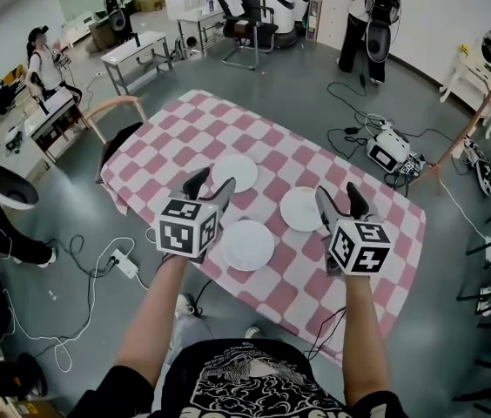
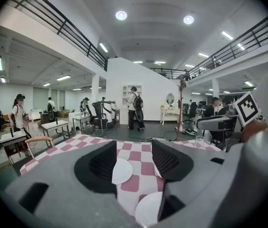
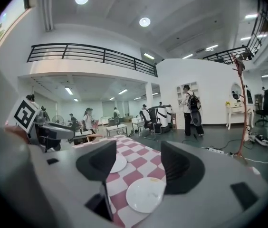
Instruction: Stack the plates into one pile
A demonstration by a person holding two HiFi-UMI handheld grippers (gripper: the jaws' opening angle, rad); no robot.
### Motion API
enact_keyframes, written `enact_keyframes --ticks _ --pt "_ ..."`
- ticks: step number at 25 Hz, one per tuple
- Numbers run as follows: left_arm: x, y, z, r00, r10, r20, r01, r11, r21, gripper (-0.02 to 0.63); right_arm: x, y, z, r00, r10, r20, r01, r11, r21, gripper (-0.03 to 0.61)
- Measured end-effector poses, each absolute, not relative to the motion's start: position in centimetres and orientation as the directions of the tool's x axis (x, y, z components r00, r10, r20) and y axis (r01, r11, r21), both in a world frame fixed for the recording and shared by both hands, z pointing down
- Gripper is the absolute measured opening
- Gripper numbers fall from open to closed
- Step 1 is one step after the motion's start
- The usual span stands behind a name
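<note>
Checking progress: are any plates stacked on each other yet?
No: in the head view the far plate, the near plate and the right plate each lie apart on the checked tablecloth.

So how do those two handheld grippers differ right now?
The left gripper hangs beside the nearest plate, the right gripper beside the right-hand plate. The left gripper aims toward the farthest plate, the right gripper at the right-hand one. Both are open and empty above the checked tablecloth.
</note>
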State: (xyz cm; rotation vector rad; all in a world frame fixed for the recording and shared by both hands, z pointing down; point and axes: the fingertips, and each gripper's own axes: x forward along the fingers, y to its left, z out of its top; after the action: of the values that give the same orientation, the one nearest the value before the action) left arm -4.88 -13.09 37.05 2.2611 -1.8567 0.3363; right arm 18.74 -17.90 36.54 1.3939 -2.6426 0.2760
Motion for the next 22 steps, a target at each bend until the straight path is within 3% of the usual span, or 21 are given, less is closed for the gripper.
enact_keyframes --ticks 8,22 --pt "-6.7 -18.2 38.2 0.281 -0.912 0.297 -0.956 -0.292 0.009 0.239 17.2 -20.5 37.3 -0.488 -0.851 0.196 -0.873 0.481 -0.083 0.288" --pt "-8.0 -25.1 38.1 0.591 -0.745 0.308 -0.794 -0.604 0.062 0.239 15.8 -19.5 35.3 -0.15 -0.962 0.23 -0.989 0.144 -0.042 0.288"
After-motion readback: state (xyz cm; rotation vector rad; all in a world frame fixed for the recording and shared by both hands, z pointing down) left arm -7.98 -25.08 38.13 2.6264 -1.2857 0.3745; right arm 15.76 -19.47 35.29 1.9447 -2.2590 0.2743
